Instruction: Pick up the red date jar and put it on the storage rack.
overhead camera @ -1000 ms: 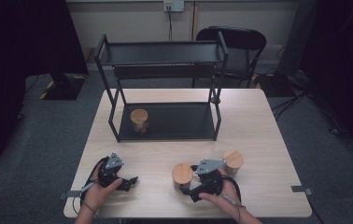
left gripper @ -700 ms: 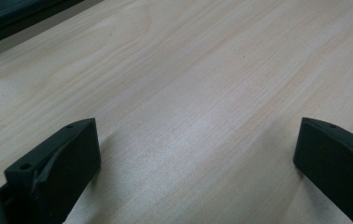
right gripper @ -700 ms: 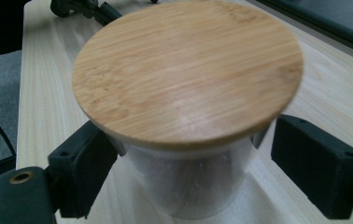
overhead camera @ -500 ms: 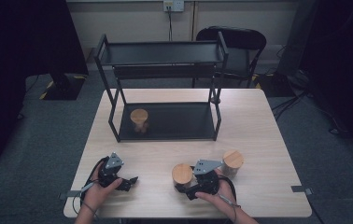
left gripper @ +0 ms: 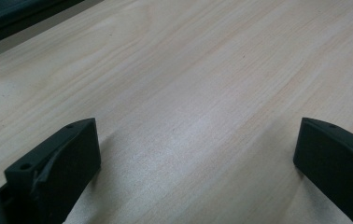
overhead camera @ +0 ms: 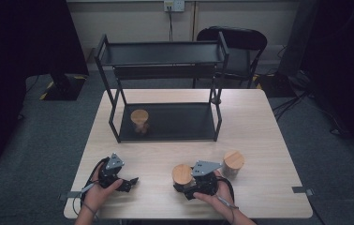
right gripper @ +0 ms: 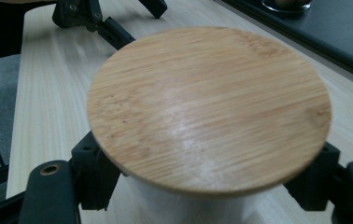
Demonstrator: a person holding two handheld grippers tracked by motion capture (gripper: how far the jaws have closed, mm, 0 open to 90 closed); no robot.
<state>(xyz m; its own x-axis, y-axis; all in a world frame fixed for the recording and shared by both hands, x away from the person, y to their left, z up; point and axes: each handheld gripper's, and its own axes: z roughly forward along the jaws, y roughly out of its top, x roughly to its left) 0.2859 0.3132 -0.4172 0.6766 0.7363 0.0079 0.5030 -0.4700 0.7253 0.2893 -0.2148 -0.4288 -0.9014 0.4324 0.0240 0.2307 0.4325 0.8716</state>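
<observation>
On the near part of the wooden table [overhead camera: 259, 122], two grippers are held by a person whose hands come in from the bottom edge. The right gripper [right gripper: 202, 186] is closed around a jar with a round bamboo lid [right gripper: 209, 105]; in the right gripper view its two black jaws are seen pressed against the white body of the jar, just under the lid, one on each side. In the high view this jar [overhead camera: 182, 174] stands near the front edge, touching the right gripper [overhead camera: 190, 185], and a second lidded jar [overhead camera: 233, 161] is placed just beside that gripper on its right. The left gripper [overhead camera: 129, 182] is held low over the table, well apart from both jars. In the left gripper view its jaws are spread wide, with bare wood between them and nothing grasped. A black two-level shelf [overhead camera: 165, 54] stands at the far side of the table, and a third jar [overhead camera: 139, 120] is set on the left part of its lower level. A black chair [overhead camera: 240, 40] is seen behind the table.
</observation>
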